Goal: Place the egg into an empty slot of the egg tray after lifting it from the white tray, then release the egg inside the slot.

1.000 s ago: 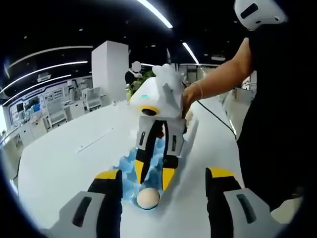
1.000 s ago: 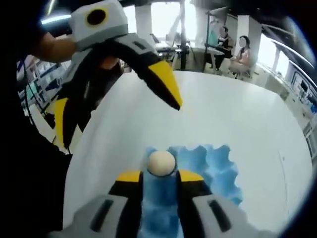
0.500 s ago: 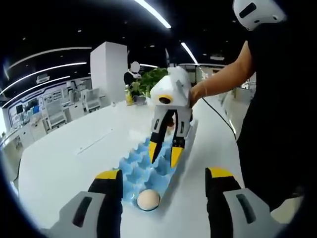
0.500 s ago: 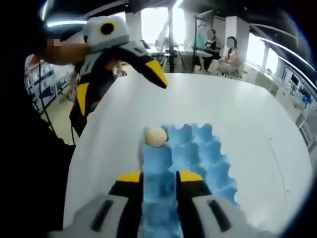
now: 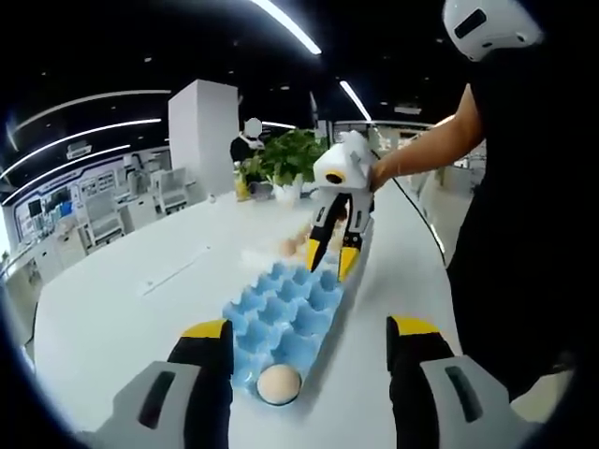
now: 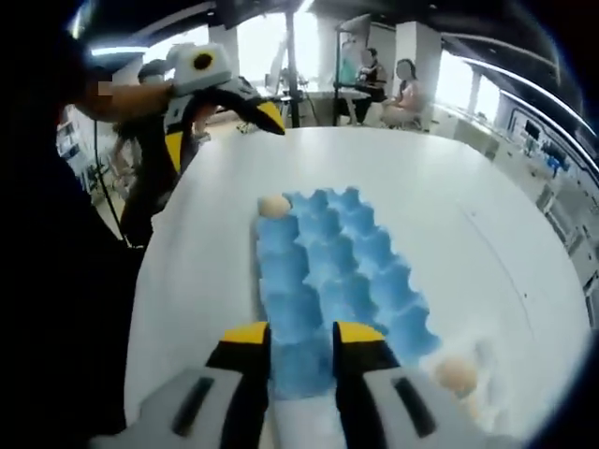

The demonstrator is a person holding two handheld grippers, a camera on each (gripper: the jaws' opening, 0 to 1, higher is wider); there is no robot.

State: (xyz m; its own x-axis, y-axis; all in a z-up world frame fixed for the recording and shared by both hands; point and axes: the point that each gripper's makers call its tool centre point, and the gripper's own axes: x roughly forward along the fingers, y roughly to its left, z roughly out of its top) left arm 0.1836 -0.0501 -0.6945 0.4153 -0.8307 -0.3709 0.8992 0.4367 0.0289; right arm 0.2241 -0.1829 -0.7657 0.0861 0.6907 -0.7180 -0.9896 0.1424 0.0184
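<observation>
While the egg sits released in its slot, this is how the moment reads.

Change: the right hand-held gripper (image 5: 331, 265) has drawn back from the egg (image 5: 279, 383) over the last second; it was right above that slot, and now it hangs over the far end of the egg tray (image 5: 285, 313), upper centre of the left gripper view.
Egg: in a corner slot of the blue egg tray, lower centre of the left gripper view; upper left of the tray in the right gripper view (image 6: 274, 206). Nothing touches it.
Meaning: placing and release look done; judging by the retreat, a further egg may be next.
Right hand-held gripper: jaws a narrow gap apart, empty (image 6: 301, 331).
Left hand-held gripper: jaws wide apart, holding nothing (image 5: 309, 329); it hovers short of the tray's near end.
Other eggs: pale ones lie on the white tray (image 6: 487, 398) at lower right of the right gripper view, just beyond the egg tray.
Edges: the egg's slot is on the tray's rim; the tray lies near the desk (image 5: 122, 309) edge on the person's side.
Open room: every other slot looks empty; broad bare desk to the left in the left gripper view.
</observation>
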